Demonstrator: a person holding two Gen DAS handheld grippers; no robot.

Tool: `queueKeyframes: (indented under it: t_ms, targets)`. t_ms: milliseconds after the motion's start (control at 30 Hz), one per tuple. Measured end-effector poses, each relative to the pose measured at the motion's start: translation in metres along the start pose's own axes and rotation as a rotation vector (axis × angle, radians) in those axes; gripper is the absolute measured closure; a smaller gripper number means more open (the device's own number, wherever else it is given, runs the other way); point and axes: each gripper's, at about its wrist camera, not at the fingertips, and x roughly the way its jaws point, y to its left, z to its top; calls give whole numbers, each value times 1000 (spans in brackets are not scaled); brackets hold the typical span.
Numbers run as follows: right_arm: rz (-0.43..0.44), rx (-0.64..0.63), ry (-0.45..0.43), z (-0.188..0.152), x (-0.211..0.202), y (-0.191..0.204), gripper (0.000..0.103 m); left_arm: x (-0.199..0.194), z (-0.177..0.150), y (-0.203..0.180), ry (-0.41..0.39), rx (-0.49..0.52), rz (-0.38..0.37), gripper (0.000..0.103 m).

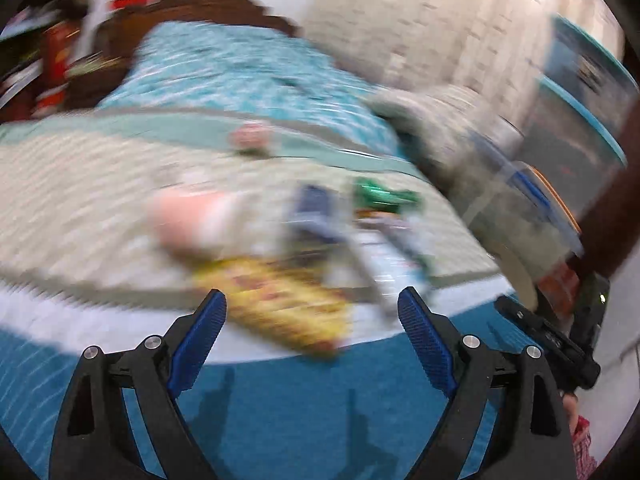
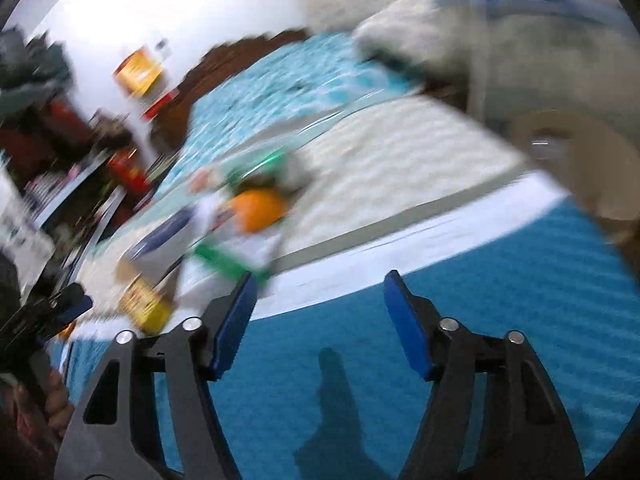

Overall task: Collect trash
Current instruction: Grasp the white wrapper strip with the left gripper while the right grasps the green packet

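Observation:
Both views are motion-blurred. Trash lies on a bed's beige cover: a yellow wrapper (image 1: pixel 280 304), a pink-white wrapper (image 1: pixel 188 220), a dark blue packet (image 1: pixel 316 208), a green wrapper (image 1: pixel 380 196) and a white-grey wrapper (image 1: pixel 384 256). My left gripper (image 1: pixel 312 312) is open and empty, just short of the yellow wrapper. In the right wrist view I see an orange round thing (image 2: pixel 260 210), a green-white wrapper (image 2: pixel 236 256) and the yellow wrapper (image 2: pixel 146 304). My right gripper (image 2: pixel 320 296) is open and empty, to the right of the pile.
A clear bin with a blue and orange rim (image 1: pixel 532 200) stands at the bed's right; it shows in the right wrist view (image 2: pixel 540 40). A teal blanket (image 1: pixel 248 72) and wooden headboard (image 1: pixel 208 4) lie beyond. Cluttered shelves (image 2: pixel 60 160) stand left. The right gripper's body (image 1: pixel 560 340) shows.

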Motion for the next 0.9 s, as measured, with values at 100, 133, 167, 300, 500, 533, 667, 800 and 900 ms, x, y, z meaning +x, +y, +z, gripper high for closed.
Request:
queueKeyframes:
  t_ms: [100, 133, 167, 300, 500, 533, 667, 800, 900]
  targets:
    - [44, -92, 62, -8, 20, 41, 50, -16, -7, 52, 6, -92, 72, 20]
    - [41, -127, 71, -8, 25, 52, 52, -19, -10, 59, 8, -108, 82, 20]
    - [31, -160, 69, -8, 29, 63, 53, -21, -11, 69, 10, -129, 84, 20]
    - [-12, -229, 61, 9, 49, 87, 53, -23, -13, 79, 14, -139, 63, 23]
    - [-39, -237, 120, 26, 81, 87, 78, -14, -10, 27, 18, -24, -9, 23]
    - [-28, -215, 112, 26, 78, 82, 83, -11, -8, 16, 22, 3, -23, 23]
    - [2, -161, 60, 21, 44, 64, 93, 10, 1, -27, 63, 94, -82, 23]
    - [18, -114, 21, 5, 1, 34, 94, 39, 13, -75, 88, 191, -119, 23]
    - [-16, -72, 1, -2, -20, 7, 94, 74, 27, -104, 129, 242, -102, 23]
